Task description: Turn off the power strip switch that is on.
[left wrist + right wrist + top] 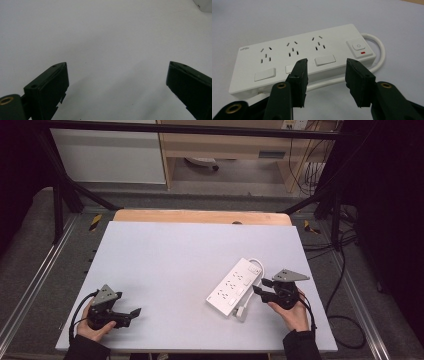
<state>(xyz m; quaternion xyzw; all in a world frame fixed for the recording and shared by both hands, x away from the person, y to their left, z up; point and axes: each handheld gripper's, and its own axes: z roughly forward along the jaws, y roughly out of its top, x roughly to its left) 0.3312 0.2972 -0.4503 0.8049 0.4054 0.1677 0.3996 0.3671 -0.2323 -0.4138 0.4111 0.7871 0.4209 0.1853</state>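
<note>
A white power strip with three sockets, three rocker switches and a power button lies slanted on the right half of the pale table. Its white cable loops round the far end and runs along its right side. My right gripper sits just right of the strip, jaws apart. In the right gripper view the strip lies just beyond the right gripper, with nothing between the pads and the cable curving at the right. My left gripper rests near the front left corner, and the left gripper stands wide open over bare table.
A wooden strip edges the table's far side. Black frame posts stand at both back corners. Dark cables trail on the floor to the right. A wooden cabinet stands farther back.
</note>
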